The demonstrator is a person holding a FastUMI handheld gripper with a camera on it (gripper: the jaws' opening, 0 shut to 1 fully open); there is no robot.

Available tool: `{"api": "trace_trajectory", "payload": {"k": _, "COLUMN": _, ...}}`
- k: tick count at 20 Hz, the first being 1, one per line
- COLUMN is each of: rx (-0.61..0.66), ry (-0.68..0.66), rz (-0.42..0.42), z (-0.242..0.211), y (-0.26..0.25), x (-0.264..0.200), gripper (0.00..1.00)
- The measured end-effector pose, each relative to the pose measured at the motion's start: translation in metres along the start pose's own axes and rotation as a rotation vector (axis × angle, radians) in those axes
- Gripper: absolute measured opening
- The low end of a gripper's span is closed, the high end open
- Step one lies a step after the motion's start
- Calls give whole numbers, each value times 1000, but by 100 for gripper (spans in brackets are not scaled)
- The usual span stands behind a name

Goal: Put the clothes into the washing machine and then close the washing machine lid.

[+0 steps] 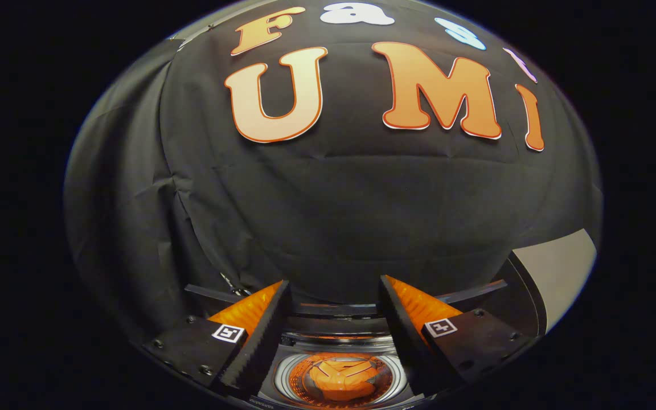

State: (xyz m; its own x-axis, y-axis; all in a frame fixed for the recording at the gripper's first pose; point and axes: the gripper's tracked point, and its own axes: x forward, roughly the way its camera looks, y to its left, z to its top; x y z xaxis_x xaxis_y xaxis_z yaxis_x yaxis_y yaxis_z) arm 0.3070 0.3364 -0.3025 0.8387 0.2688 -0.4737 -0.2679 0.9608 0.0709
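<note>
I look forward along my gripper (335, 280), which is open with a wide gap and nothing between its fingers. Below and between the fingers lies the washing machine's open top (333, 340), seen from above. Its round metal drum (286, 377) shows inside the opening. An orange, creased shape (339, 377) rests at the bottom of the drum; I cannot tell whether it is cloth or part of the drum. The gripper hangs above the opening, apart from the rim. The front of the machine is hidden under the fingers.
The black cloth wall (333, 216) of the booth rises just behind the machine. A pale flat panel (558, 270) stands beyond the right finger. Dark bars (470, 291) run along the machine's back edge on both sides.
</note>
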Motion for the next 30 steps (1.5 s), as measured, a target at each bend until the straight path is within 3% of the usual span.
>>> {"api": "trace_trajectory", "payload": {"k": 30, "rx": -50, "ry": -249, "rz": 7, "z": -57, "y": 9, "x": -69, "gripper": 98}}
